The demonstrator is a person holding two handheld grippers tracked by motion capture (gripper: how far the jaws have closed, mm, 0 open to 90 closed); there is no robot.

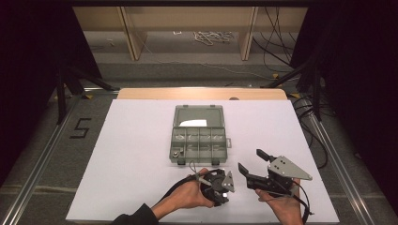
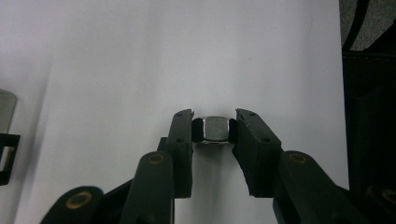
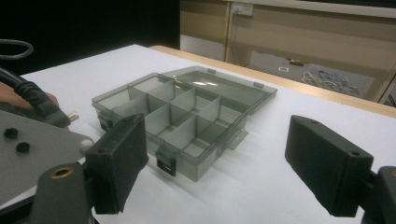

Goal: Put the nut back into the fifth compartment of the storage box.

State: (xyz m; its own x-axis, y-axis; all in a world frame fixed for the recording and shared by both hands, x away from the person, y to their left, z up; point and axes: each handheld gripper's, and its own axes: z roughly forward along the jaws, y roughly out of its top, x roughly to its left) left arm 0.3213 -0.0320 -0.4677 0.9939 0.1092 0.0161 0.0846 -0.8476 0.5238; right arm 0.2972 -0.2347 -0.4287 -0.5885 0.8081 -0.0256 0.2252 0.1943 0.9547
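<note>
Steel nut (image 2: 214, 129) between the left claw's (image 2: 214, 127) two pads

Two forearms come in from the near edge of the table, each hand holding a black two-jaw gripper. The left gripper (image 1: 220, 186) points down, its jaws closed against the sides of a small metal nut (image 2: 214, 129). The right gripper (image 1: 251, 161) angles away from the person, jaws spread wide with nothing between them.
</note>
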